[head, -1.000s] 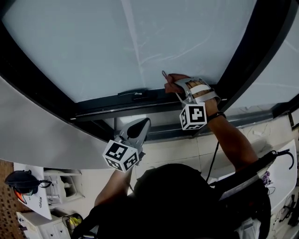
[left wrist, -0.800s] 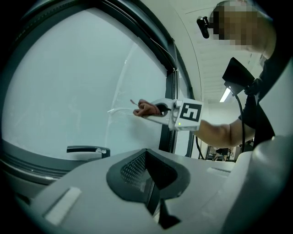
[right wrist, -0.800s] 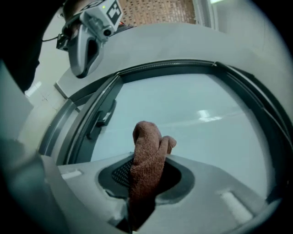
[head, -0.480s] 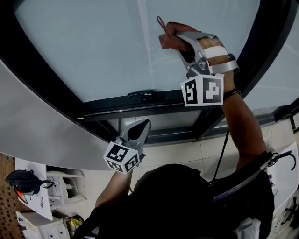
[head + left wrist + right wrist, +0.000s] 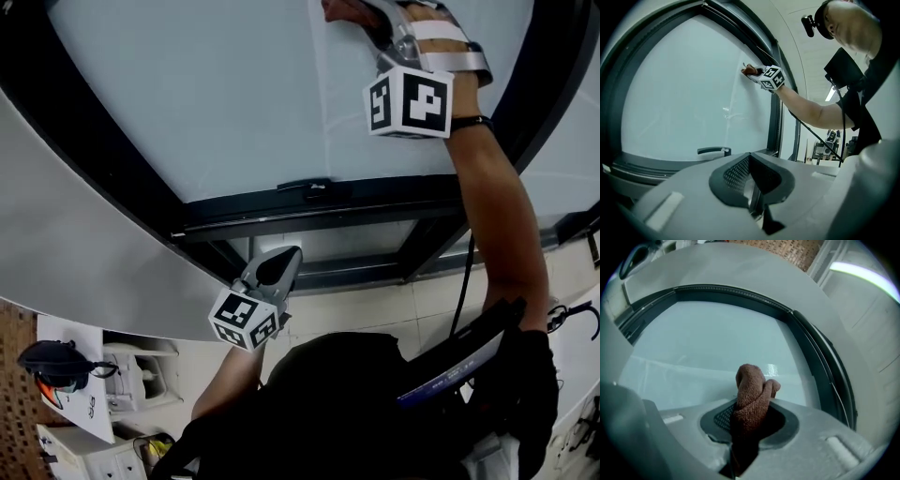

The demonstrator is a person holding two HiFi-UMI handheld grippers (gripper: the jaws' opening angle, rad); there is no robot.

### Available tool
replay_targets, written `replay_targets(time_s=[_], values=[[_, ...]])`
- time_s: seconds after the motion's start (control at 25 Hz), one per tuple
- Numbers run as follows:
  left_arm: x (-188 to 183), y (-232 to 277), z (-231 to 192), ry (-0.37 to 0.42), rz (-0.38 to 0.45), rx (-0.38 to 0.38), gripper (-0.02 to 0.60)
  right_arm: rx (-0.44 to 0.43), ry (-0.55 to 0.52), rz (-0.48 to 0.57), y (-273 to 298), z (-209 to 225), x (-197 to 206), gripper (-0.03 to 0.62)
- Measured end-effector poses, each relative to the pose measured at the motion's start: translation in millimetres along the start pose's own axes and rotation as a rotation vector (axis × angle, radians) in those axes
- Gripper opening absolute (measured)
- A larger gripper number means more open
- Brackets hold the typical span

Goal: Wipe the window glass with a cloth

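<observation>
The pale window glass [image 5: 206,94] sits in a dark frame [image 5: 309,202]. My right gripper [image 5: 364,13] is raised high against the pane, shut on a brown cloth [image 5: 338,10] whose bunched end presses on the glass. In the right gripper view the cloth [image 5: 751,394] sticks up from between the jaws in front of the glass [image 5: 703,338]. My left gripper [image 5: 278,263] hangs low below the sill, shut with nothing in it. The left gripper view shows the cloth [image 5: 749,71] on the pane far above.
A dark window handle [image 5: 307,187] lies on the lower frame rail. A vertical frame post [image 5: 539,103] rises to the right of the raised arm. Low on the left are a white desk edge and a dark headset [image 5: 47,361].
My right gripper has swept the cloth up the glass, from just above the lower frame to the top of the view. The left gripper has stayed put.
</observation>
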State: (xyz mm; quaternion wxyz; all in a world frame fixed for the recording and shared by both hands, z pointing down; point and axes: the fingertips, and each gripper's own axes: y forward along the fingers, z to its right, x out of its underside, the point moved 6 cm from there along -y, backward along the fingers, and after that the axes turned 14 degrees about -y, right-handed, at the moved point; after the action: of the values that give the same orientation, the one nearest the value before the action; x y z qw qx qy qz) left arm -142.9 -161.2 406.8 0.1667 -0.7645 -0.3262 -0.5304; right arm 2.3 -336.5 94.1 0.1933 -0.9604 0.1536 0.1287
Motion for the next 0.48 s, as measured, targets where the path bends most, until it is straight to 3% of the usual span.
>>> replay_targets(time_s=[0.24,0.48], values=[[0,-7,-6,-0.010,0.011,0.003,0.017,0.047,-0.040,-0.048,21,8,4,0.077],[0,2,-12,-0.025,0.025,0.019,0.017,0.035,-0.087,-0.060,21,-8,-1,0.077]])
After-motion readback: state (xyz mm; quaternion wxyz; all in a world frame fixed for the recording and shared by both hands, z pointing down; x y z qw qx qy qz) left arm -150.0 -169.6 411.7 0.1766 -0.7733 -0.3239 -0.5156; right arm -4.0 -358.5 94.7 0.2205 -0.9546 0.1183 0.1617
